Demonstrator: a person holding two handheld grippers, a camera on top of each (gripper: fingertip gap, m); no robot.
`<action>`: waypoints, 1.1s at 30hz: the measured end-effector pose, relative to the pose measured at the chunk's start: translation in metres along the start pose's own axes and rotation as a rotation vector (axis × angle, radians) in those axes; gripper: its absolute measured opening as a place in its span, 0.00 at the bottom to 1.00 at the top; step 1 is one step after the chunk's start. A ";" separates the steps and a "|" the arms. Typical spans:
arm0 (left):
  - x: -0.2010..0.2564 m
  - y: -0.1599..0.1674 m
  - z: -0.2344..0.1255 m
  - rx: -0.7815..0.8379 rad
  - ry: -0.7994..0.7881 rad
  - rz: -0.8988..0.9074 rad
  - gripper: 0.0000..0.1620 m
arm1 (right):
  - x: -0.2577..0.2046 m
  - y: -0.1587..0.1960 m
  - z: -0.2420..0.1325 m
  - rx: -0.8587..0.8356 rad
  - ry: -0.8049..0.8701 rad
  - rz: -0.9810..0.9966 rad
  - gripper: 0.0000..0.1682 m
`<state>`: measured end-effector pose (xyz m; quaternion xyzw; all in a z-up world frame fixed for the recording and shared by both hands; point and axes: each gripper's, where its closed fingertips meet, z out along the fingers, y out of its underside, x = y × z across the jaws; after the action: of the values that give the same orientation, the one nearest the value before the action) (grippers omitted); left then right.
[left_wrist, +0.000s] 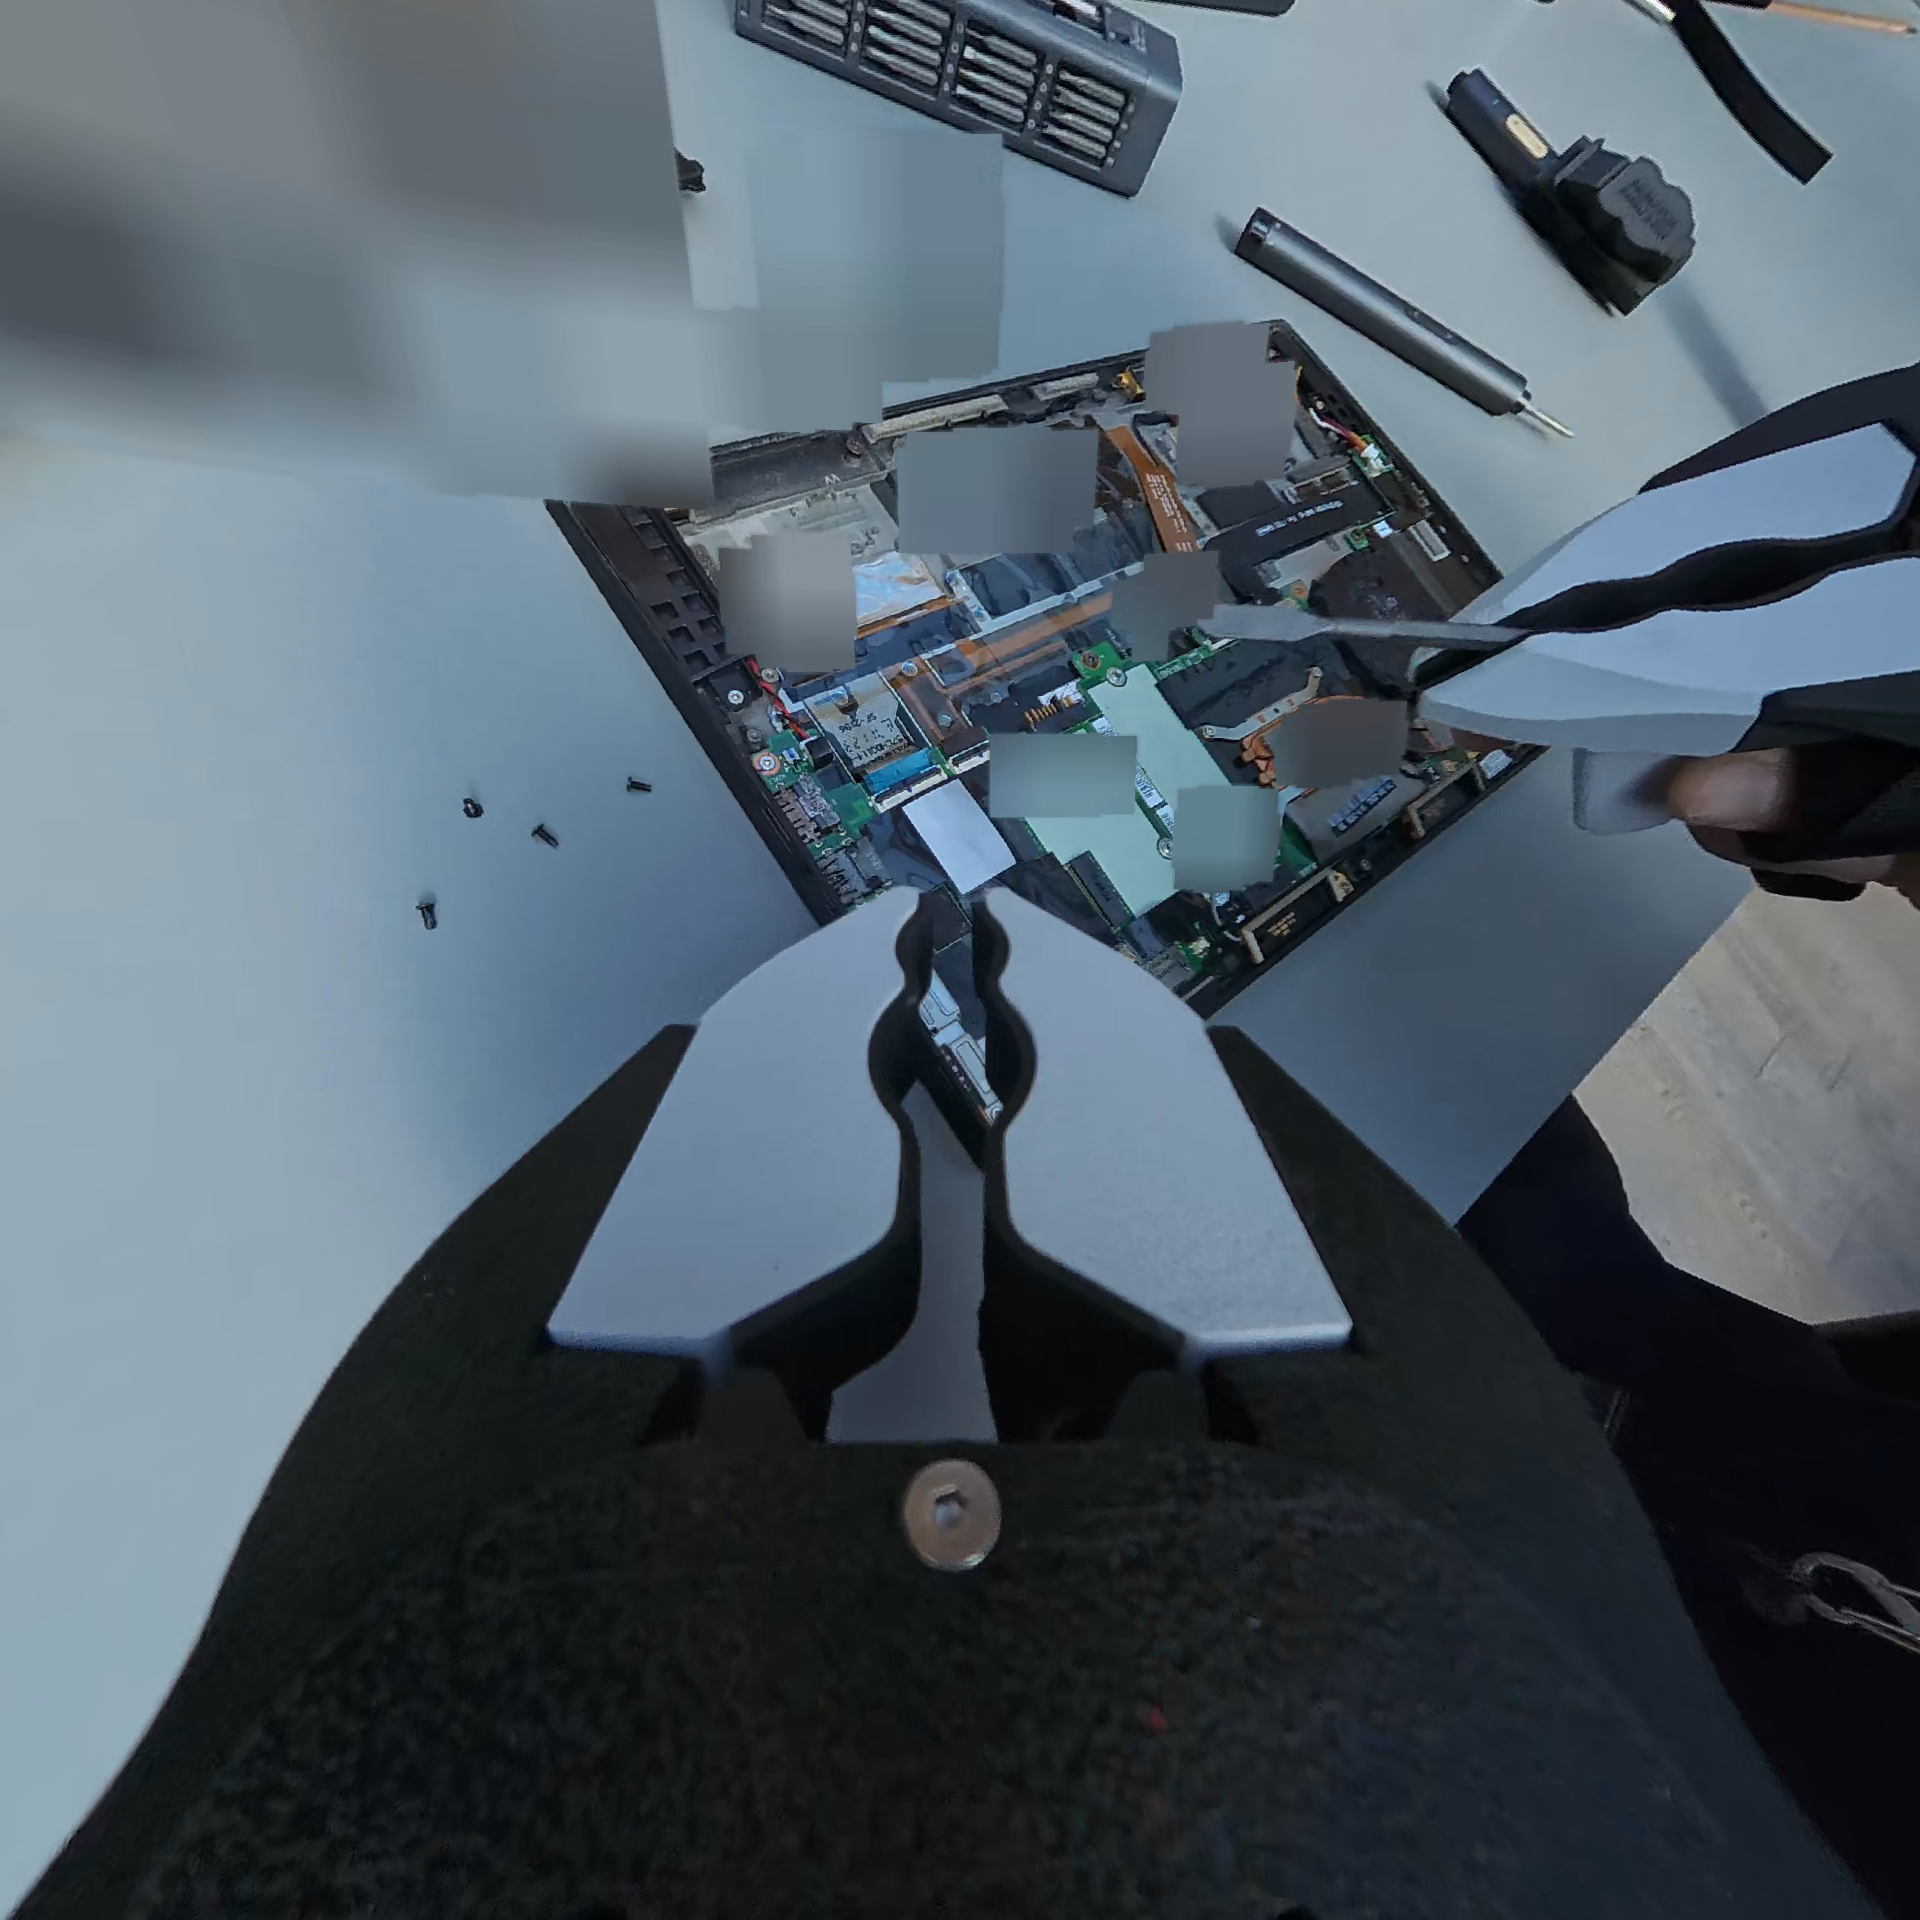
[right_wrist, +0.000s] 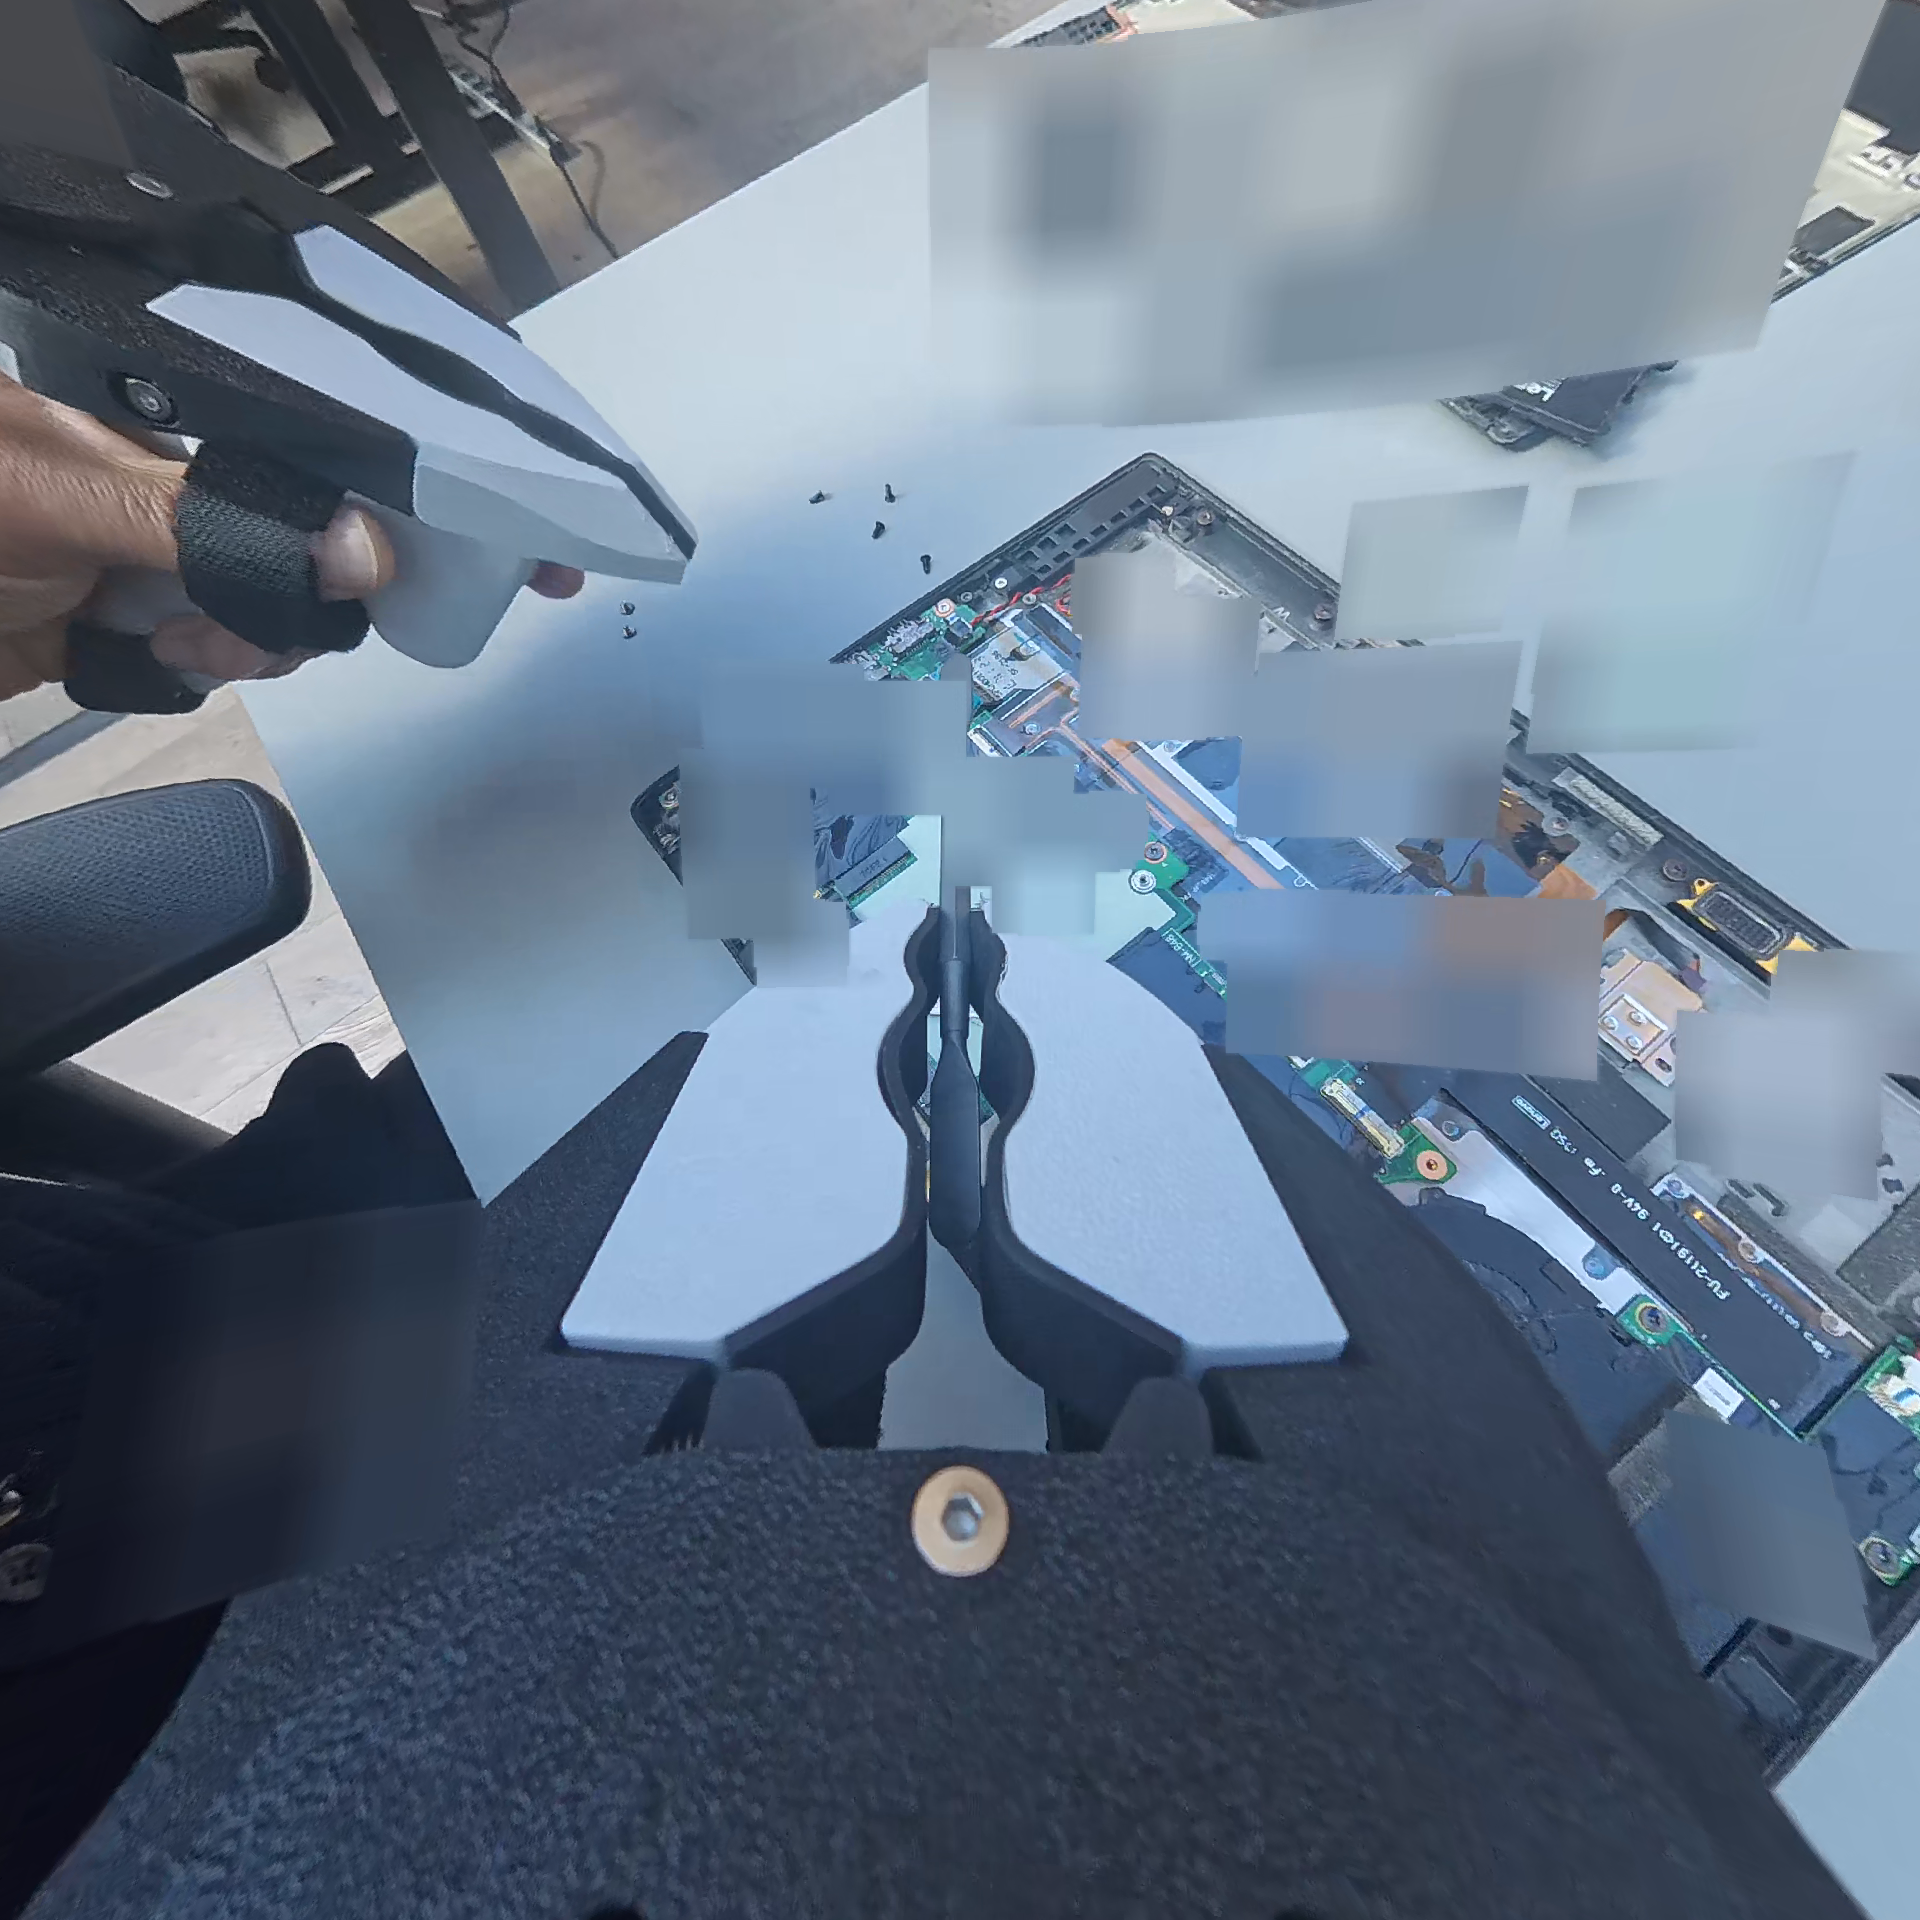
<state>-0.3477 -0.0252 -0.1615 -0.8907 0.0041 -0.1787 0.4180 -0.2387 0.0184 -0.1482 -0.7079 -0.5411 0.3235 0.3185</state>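
An opened black laptop base (left_wrist: 665, 592) lies on the pale table with its circuit boards, heat pipes and connectors bare. My left gripper (left_wrist: 951, 902) is shut and empty, hovering over the laptop's near edge; it also shows in the right wrist view (right_wrist: 665, 556), at the upper left, held by a hand. My right gripper (right_wrist: 958, 920) is shut on a thin dark tool (right_wrist: 954, 1091). The tool's tip points down at the green board area of the laptop (right_wrist: 1143, 478). In the left wrist view the right gripper (left_wrist: 1455, 660) reaches in from the right with the tool (left_wrist: 1351, 627) over the board.
Several small black screws (left_wrist: 540, 831) lie loose on the table left of the laptop, and show in the right wrist view (right_wrist: 878, 530). A grey bit case (left_wrist: 966, 83), a slim grey screwdriver (left_wrist: 1382, 312) and a black block (left_wrist: 1590, 208) lie behind. A chair armrest (right_wrist: 135, 904) stands by the table edge.
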 end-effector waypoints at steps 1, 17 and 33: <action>0.002 -0.002 0.000 0.004 0.010 -0.002 0.00 | 0.000 0.000 0.001 -0.001 -0.005 0.002 0.02; 0.002 0.003 0.013 -0.025 0.028 -0.003 0.00 | 0.009 0.032 0.016 -0.260 -0.030 -0.053 0.02; -0.025 0.018 0.016 -0.090 -0.079 0.023 0.00 | 0.021 0.021 0.040 -0.436 -0.056 -0.195 0.02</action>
<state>-0.3634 -0.0207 -0.1924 -0.9149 0.0058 -0.1382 0.3793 -0.2551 0.0383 -0.1907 -0.6950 -0.6726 0.1864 0.1728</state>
